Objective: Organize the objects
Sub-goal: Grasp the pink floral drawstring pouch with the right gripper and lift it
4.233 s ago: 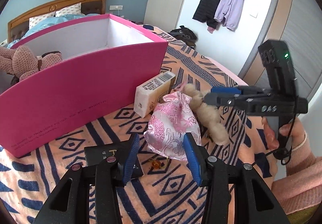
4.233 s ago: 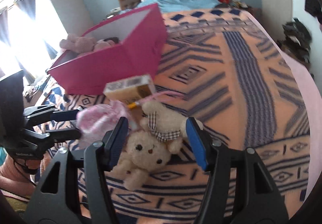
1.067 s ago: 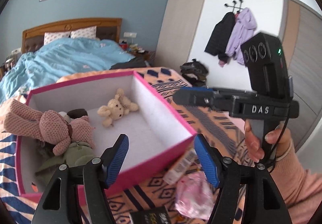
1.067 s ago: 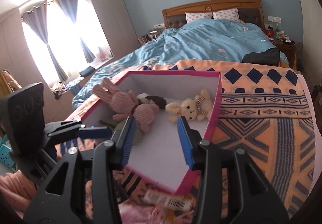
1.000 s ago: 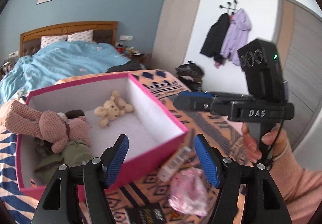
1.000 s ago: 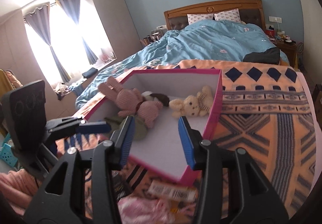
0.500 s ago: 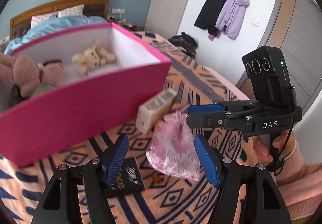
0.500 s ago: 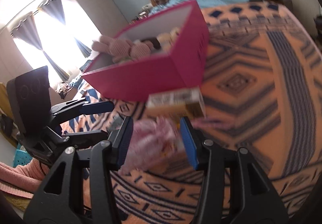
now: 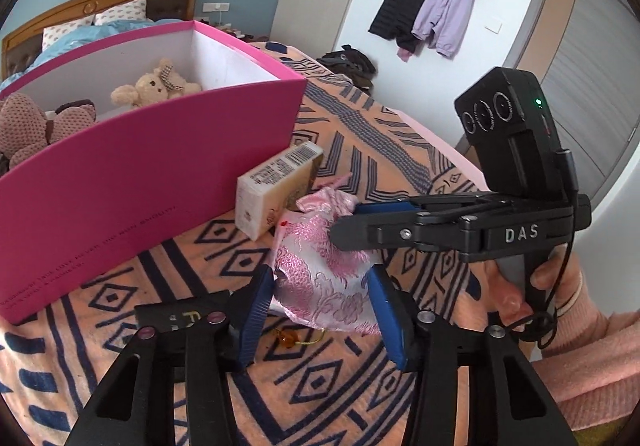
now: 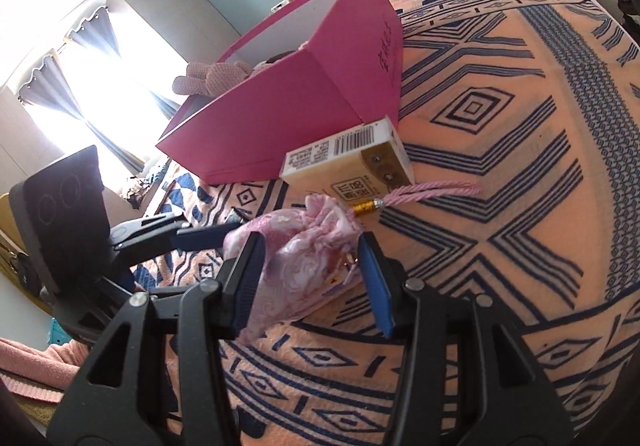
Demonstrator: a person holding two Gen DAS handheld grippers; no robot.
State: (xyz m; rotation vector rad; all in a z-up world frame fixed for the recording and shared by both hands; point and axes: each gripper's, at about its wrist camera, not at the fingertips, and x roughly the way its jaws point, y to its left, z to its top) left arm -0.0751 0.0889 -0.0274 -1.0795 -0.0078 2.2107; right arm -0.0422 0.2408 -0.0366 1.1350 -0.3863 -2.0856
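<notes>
Left wrist view: our left claw (image 9: 320, 298) is closing, its blue pads touching the pink brocade pouch (image 9: 320, 270) on the patterned bedspread (image 9: 360, 133); the pouch lies beside a cream carton (image 9: 276, 189) and the pink box (image 9: 140, 181).

Right wrist view: our right claw (image 10: 310, 274) straddles the same pouch (image 10: 296, 254) — jaws narrow, the left pad touching it, grip uncertain.

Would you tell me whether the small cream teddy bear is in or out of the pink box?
In: the cream teddy bear lies inside the pink box.
</notes>
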